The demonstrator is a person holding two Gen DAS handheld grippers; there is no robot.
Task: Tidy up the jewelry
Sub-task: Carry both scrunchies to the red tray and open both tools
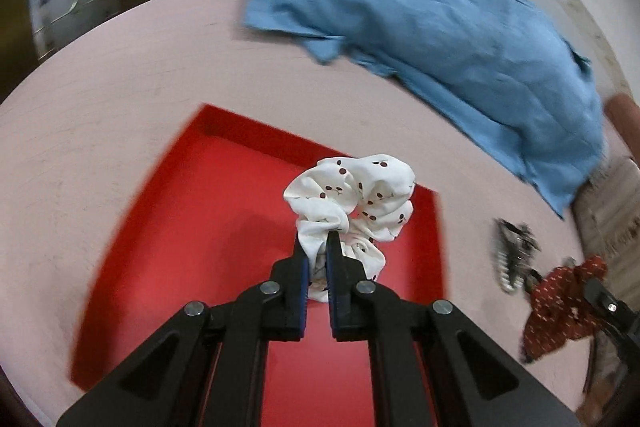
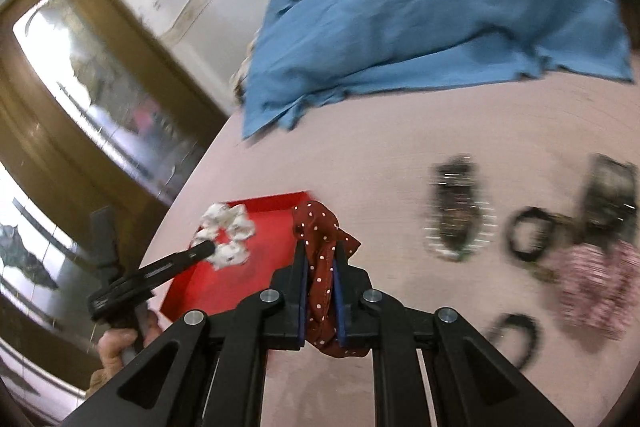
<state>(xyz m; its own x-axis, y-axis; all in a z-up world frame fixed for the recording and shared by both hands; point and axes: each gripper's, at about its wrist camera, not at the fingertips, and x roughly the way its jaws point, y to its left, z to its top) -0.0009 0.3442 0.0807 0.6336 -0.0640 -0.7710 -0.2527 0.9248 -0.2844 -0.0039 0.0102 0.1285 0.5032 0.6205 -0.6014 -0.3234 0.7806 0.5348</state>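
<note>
Cherry-print scrunchie (image 1: 352, 211) hangs clamped in your left gripper (image 1: 318, 247) above the red tray (image 1: 160, 227), its ring standing upright past the fingertips. Your right gripper (image 2: 320, 259) pinches the dotted red scrunchie (image 2: 324, 247) just beside the tray, its folds draping lengthwise between the fingers.

Left wrist view sits close above the red tray (image 1: 168, 227), facing the far blue cloth (image 1: 440, 39). Right wrist view hangs over the pink bench (image 2: 380, 167), tray (image 2: 224, 267) at its left; both share tray and cloth (image 2: 420, 7).
</note>
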